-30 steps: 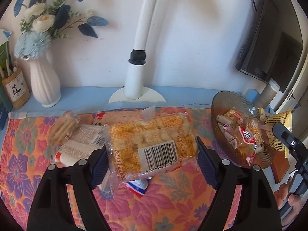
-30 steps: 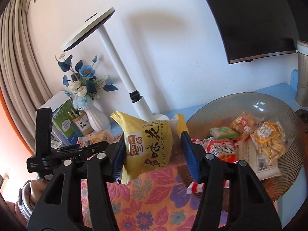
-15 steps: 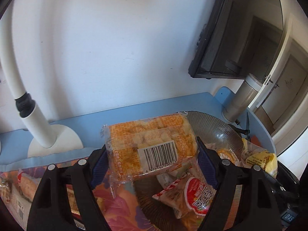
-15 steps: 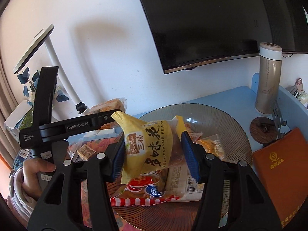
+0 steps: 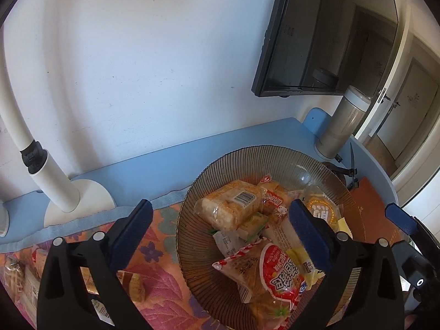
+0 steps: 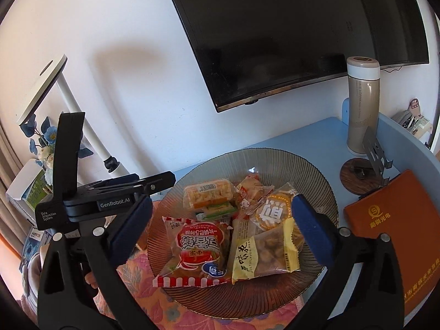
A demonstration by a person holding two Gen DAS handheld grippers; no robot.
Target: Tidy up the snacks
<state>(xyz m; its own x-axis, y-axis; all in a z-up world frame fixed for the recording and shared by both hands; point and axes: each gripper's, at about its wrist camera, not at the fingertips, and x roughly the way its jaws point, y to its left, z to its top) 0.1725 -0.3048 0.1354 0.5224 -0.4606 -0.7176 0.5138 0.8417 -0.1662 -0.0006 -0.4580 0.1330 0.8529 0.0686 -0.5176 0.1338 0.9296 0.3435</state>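
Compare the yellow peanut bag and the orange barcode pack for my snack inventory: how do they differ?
The yellow peanut bag lies at the near side of the glass bowl; the orange barcode pack sits toward the far side. The peanut bag is yellow with a clear window showing nuts; the barcode pack is a clear orange-printed wrapper over blocky pieces. Both lie flat in the bowl, free of either gripper.

Ribbed glass bowl [image 6: 316, 176], glossy wrappers [image 6: 196, 243]

Left claw [image 5: 220, 233] just opened, empty; biscuit pkt [image 5: 229, 205] lies in glass bowl [image 5: 192, 275].
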